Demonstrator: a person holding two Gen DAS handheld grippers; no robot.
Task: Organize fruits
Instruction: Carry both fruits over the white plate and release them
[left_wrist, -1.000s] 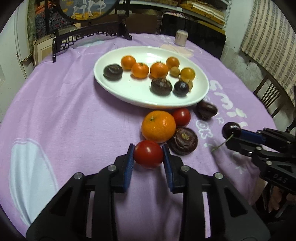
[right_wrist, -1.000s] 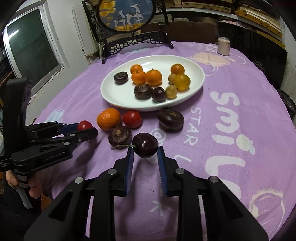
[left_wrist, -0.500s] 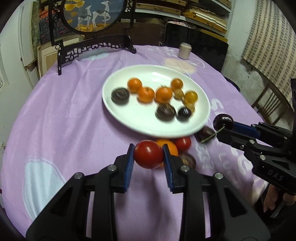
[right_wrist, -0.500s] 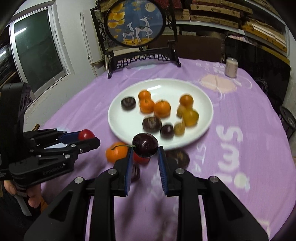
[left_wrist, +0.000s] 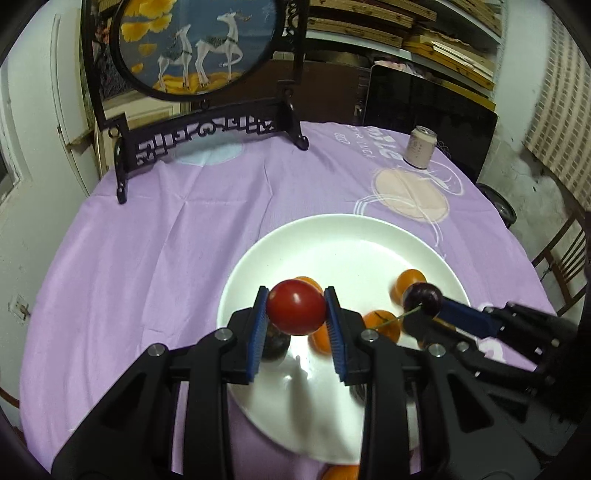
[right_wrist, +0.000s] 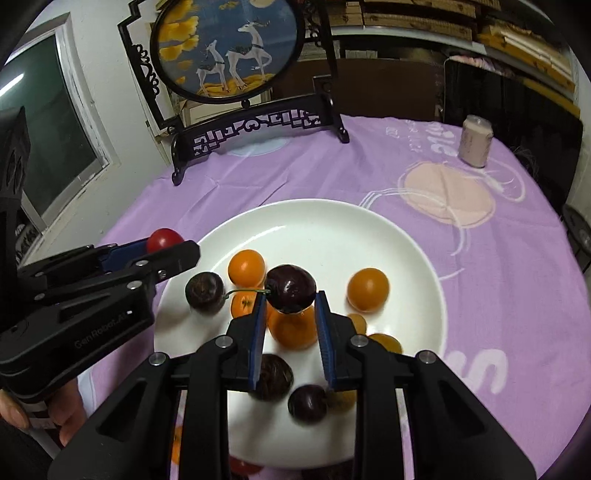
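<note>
My left gripper (left_wrist: 296, 314) is shut on a red tomato (left_wrist: 296, 312) and holds it above the near left part of the white plate (left_wrist: 332, 236). My right gripper (right_wrist: 290, 302) is shut on a dark cherry (right_wrist: 290, 288) with a green stem, above the fruit in the plate (right_wrist: 317, 218). The plate holds several oranges (right_wrist: 368, 289), dark round fruits (right_wrist: 205, 292) and small yellow ones. The right gripper with the cherry (left_wrist: 422, 298) shows at the right in the left wrist view. The left gripper with the tomato (right_wrist: 163, 239) shows at the left in the right wrist view.
The round table has a purple cloth (left_wrist: 155, 258). A black carved stand with a round deer picture (left_wrist: 207, 125) is at the back. A small can (left_wrist: 419, 146) stands at the back right. An orange (left_wrist: 341, 472) lies on the cloth by the plate's near rim.
Both grippers have risen from the cloth and moved forward over the plate, each still holding its fruit. The loose fruits on the cloth have dropped below the view.
</note>
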